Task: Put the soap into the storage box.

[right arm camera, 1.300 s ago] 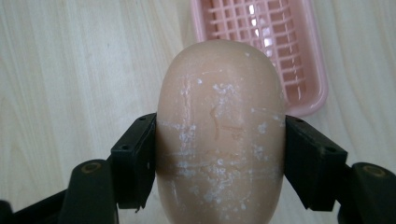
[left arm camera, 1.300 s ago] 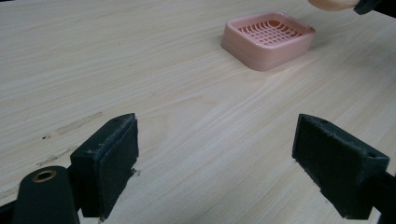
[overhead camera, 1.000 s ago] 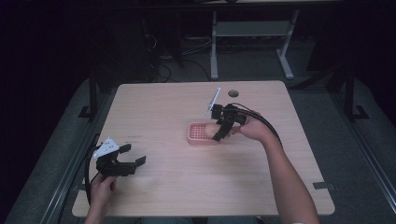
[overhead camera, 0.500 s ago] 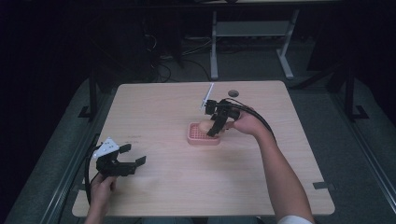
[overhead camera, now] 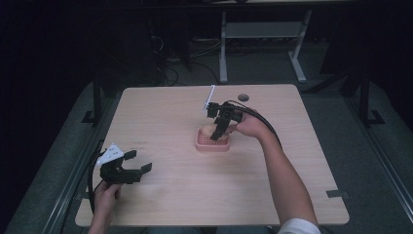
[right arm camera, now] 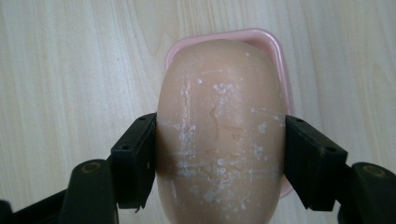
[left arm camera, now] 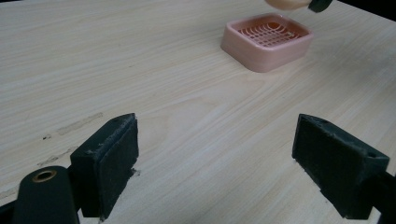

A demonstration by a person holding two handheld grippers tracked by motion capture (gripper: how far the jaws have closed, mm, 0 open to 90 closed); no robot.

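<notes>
A pale peach bar of soap [right arm camera: 219, 135] is clamped between the jaws of my right gripper [overhead camera: 217, 129], which points down over a pink soap dish [overhead camera: 212, 142] at the table's middle. The soap [overhead camera: 209, 130] hangs just above the dish's grid; the dish's rim [right arm camera: 275, 51] shows behind it. From the left gripper view the dish [left arm camera: 266, 40] lies far ahead with the soap [left arm camera: 286, 3] above it. My left gripper [overhead camera: 137, 162] rests low near the table's front left corner, open, with nothing between its pads [left arm camera: 112, 161].
The light wooden table [overhead camera: 195, 195] has a dark round hole [overhead camera: 243, 97] near its far edge. Small pieces of dark tape [overhead camera: 337, 193] sit at the table's right front edge. Around the table the floor is dark, with a white desk frame [overhead camera: 263, 34] behind.
My right gripper has moved left and down with the soap, from beside the dish to right above it. The left gripper has stayed put.
</notes>
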